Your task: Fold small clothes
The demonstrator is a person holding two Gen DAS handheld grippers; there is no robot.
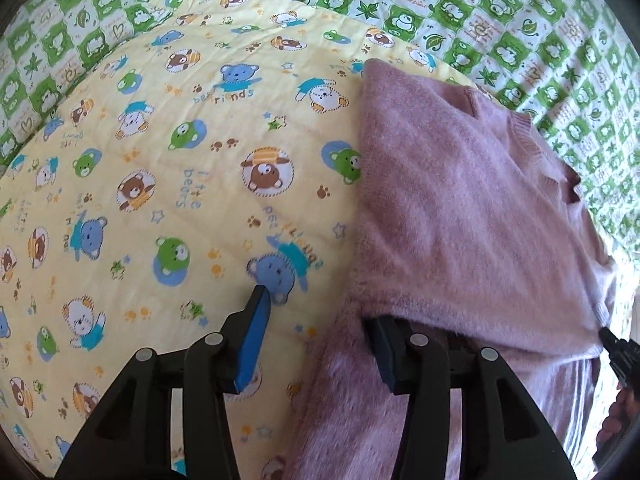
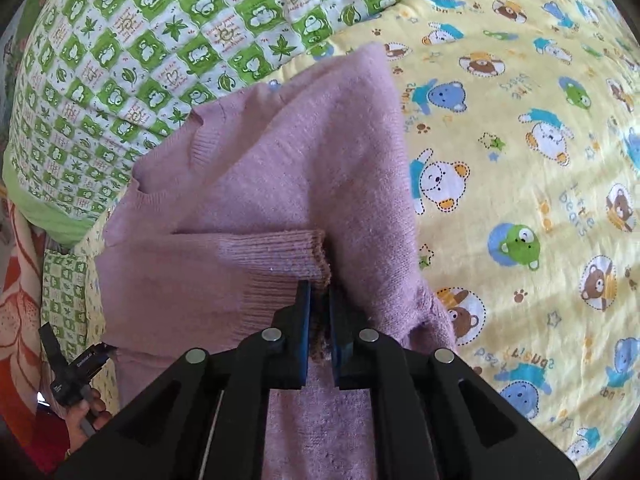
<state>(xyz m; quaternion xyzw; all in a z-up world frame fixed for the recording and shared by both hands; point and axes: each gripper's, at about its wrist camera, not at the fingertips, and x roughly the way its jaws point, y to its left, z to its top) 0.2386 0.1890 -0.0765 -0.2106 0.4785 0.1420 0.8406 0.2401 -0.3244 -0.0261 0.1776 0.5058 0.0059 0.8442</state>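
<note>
A pink knit sweater [image 1: 460, 200] lies partly folded on a yellow bear-print quilt [image 1: 160, 160]. My left gripper [image 1: 316, 316] is open at the sweater's near left edge; its left fingertip [image 1: 260, 300] rests over the quilt and its right finger is hidden under the knit. In the right wrist view the sweater [image 2: 280, 168] has a ribbed cuff [image 2: 280, 256] folded across it. My right gripper [image 2: 319, 292] is shut on the knit just below that cuff. Its body also shows in the left wrist view [image 1: 620, 352].
A green-and-white checked blanket [image 1: 500, 20] lies behind the quilt, also in the right wrist view [image 2: 140, 60]. An orange floral cloth [image 2: 20, 300] lies at the far left. The left gripper's body and a hand [image 2: 76, 380] show there too.
</note>
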